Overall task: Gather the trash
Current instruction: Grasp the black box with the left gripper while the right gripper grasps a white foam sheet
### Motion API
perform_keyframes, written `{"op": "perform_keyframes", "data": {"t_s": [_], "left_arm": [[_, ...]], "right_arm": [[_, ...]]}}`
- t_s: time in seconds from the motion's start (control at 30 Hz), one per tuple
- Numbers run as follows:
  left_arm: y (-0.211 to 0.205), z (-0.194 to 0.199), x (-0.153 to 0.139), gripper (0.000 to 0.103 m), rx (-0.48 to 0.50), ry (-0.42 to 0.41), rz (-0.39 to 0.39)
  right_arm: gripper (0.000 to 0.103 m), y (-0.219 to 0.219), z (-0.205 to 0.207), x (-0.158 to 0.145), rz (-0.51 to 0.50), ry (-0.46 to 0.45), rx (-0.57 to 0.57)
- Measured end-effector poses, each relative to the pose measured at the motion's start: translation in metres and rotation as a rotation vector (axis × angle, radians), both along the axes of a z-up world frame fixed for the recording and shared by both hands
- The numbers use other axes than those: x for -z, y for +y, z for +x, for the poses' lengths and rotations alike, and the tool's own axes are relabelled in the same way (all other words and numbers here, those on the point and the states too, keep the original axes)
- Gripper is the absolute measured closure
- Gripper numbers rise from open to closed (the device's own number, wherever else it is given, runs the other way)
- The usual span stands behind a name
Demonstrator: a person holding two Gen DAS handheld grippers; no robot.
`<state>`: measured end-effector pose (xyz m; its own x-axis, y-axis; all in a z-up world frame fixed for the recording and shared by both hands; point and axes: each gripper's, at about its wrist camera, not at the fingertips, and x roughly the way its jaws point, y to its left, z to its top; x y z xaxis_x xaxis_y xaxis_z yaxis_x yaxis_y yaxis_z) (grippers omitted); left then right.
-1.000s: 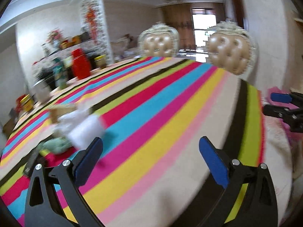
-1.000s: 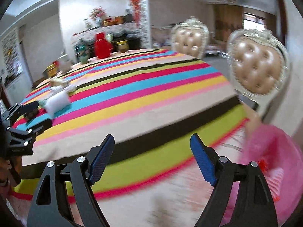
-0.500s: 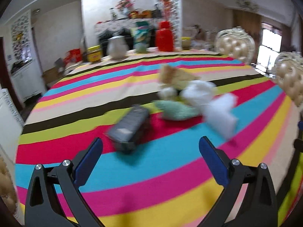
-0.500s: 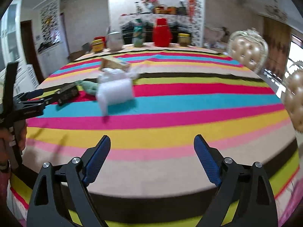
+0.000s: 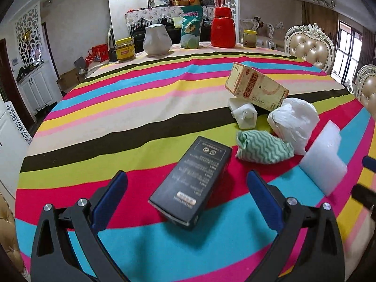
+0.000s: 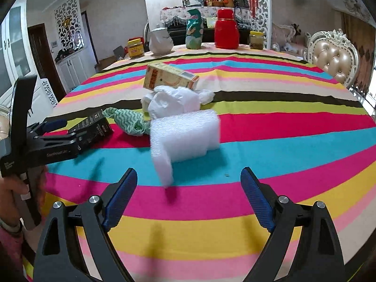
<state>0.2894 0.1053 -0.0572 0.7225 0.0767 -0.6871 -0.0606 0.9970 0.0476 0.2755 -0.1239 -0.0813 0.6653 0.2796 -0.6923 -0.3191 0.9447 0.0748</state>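
Mostly clear: both tongs spread, left tongs (image 5: 186, 196) near black box (image 5: 191, 179); right tongs (image 6: 188, 193) facing foam roll (image 6: 185, 136), near end blurred.

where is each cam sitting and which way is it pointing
Left wrist: on the left claw, low over the table, facing the black box between its open fingers.
Right wrist: on the right claw, facing the foam; the left claw shows at left.
Shared: black box, foam, green cloth.
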Motion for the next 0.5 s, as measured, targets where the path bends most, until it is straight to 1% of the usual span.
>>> {"op": "perform_keyframes", "data": {"t_s": [0.03,0.1,0.13,0.2,0.27,0.33,0.37,0.43,0.5], "left_arm": [[-0.001,0.001,0.002,0.011,0.001,0.009,-0.002],[0.002,0.005,0.006,0.034,0.01,0.032,-0.034],[0.004,0.005,0.007,0.04,0.012,0.039,-0.052],[0.01,0.004,0.008,0.057,0.027,0.032,-0.105],[0.016,-0.001,0.004,0.065,0.051,-0.005,-0.159],[0.02,-0.008,-0.001,0.065,0.06,-0.056,-0.194],[0.021,-0.012,-0.004,0.066,0.052,-0.084,-0.193],[0.018,-0.016,-0.006,0.066,0.044,-0.106,-0.177],[0.011,-0.021,-0.011,0.066,0.042,-0.142,-0.14]], "right_arm": [[0.018,0.002,0.002,0.002,-0.002,0.004,0.0],[0.018,0.005,0.006,0.005,-0.012,0.012,-0.003],[0.018,0.007,0.009,0.006,-0.017,0.014,-0.003],[0.018,0.009,0.013,0.008,-0.021,0.017,0.0],[0.018,0.012,0.02,0.009,-0.019,0.021,0.009],[0.018,0.016,0.027,0.012,-0.013,0.031,0.017],[0.018,0.017,0.029,0.012,-0.01,0.036,0.02],[0.018,0.023,0.034,0.015,-0.001,0.055,0.024],[0.018,0.029,0.035,0.014,-0.007,0.048,0.022]]}}
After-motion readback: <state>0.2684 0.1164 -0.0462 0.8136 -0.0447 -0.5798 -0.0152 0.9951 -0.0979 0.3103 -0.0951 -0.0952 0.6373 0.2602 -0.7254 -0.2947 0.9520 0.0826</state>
